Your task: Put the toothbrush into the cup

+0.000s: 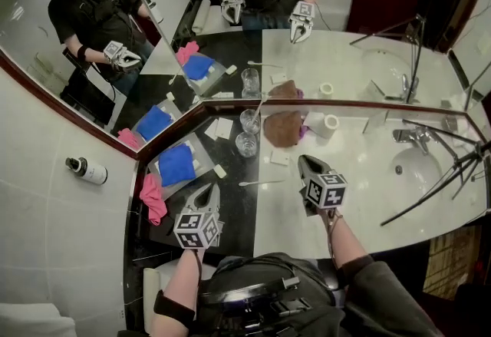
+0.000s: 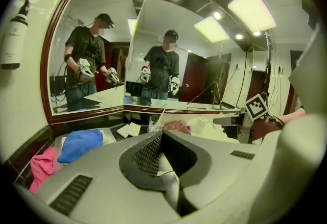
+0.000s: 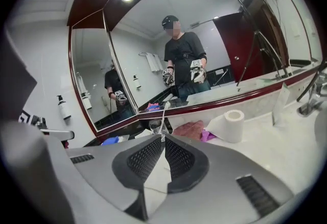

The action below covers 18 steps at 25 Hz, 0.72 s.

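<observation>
Bathroom surface under corner mirrors, dark at left, white at right. The toothbrush [image 1: 261, 183] lies flat, just near of the cup [image 1: 246, 145]; only your head view shows it plainly. Your left hand-held gripper [image 1: 210, 189] is clenched and empty. Your right hand-held gripper [image 1: 301, 160] is slightly released and empty. Its view shows a white stick [image 3: 163, 109] standing in the far cup [image 3: 155, 126]. Pinching so thin a brush could skid it away.
</observation>
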Available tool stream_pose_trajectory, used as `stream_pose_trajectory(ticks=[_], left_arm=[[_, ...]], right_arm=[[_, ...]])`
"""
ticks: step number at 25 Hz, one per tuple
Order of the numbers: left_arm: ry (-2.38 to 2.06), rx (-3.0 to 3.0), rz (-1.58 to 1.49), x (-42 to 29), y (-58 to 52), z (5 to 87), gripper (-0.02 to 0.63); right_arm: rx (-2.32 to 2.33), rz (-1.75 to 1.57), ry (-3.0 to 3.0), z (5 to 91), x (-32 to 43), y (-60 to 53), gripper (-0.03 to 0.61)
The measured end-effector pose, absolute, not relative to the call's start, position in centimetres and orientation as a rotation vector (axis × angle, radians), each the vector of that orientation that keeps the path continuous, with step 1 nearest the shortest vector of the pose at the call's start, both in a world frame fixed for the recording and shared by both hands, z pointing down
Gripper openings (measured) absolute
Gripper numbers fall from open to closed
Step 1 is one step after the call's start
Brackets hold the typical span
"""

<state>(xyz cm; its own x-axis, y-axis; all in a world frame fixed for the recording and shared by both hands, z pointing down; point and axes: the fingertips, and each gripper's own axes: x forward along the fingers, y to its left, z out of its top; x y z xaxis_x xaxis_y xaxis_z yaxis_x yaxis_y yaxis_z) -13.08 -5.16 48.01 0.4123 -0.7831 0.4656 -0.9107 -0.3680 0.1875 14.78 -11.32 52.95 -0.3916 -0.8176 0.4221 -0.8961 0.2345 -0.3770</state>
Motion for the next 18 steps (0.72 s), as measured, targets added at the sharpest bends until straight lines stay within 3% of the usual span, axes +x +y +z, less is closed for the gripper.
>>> stream_pose_trajectory(ticks=[6,8,18], left_arm=[[-1.442,2.272,0.455,-14.1,-5.2,48.2,0.002],[-1.43,2.276,0.464,-14.1,-5.3,48.6,0.002],[-1.383,2.256,0.468,-13.8,-6.8,51.0,0.002]], right_arm=[[1.632,0.994,-2.404,54.0,10.7,-16.7,0.115],[1.621,1.027,-2.412,54.4,9.6,-18.6,0.166],[1.631,1.156,-2.386,57.1,6.0,-26.9,0.206]])
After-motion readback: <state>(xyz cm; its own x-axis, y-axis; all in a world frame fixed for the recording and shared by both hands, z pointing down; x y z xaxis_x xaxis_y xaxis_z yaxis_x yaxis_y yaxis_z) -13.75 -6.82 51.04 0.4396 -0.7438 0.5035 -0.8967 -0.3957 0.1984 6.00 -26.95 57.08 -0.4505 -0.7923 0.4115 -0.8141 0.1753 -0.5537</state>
